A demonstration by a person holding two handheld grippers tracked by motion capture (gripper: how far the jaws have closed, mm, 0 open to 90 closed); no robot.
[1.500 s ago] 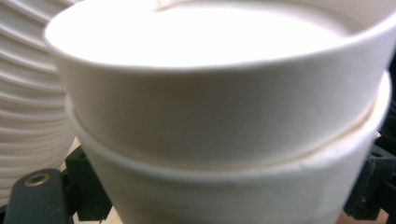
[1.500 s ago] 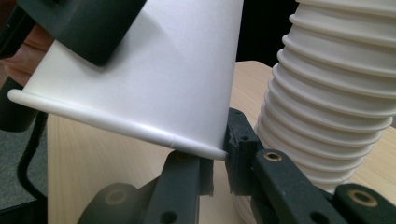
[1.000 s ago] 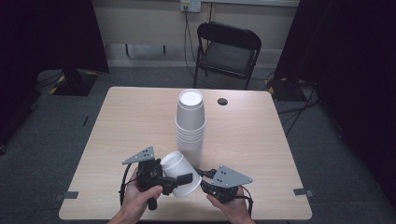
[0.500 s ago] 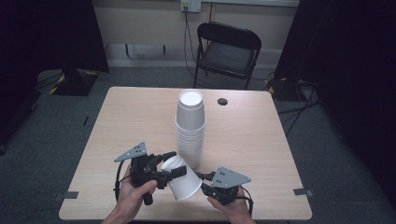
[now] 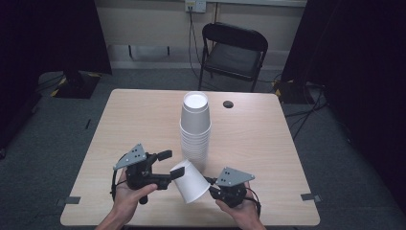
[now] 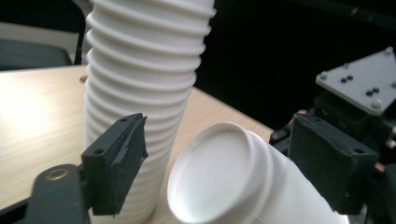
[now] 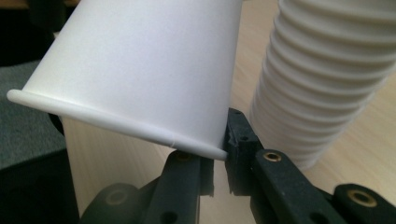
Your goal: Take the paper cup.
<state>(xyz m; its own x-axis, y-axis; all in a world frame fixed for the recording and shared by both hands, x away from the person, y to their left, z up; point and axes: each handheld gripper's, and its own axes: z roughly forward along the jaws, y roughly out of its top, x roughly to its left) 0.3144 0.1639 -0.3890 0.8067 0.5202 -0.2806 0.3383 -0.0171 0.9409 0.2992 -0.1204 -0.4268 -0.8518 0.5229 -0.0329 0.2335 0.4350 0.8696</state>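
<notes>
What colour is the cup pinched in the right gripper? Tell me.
Plain white, no print: the cup shows best in the right gripper view.

Each hand carries a matte black tool. The left gripper (image 5: 168, 167) and the right gripper (image 5: 208, 188) are topped by a grey three-cornered plate (image 5: 131, 156) studded with small dark screws and pale round markers. A thin black cable (image 5: 114, 184) loops from the body of each. The fingers (image 6: 116, 161) are blocky black pads on flat black links, pinned with brass-coloured rivets (image 7: 271, 156) and pierced by small round holes. The forearms are bare, with no sleeves.
</notes>
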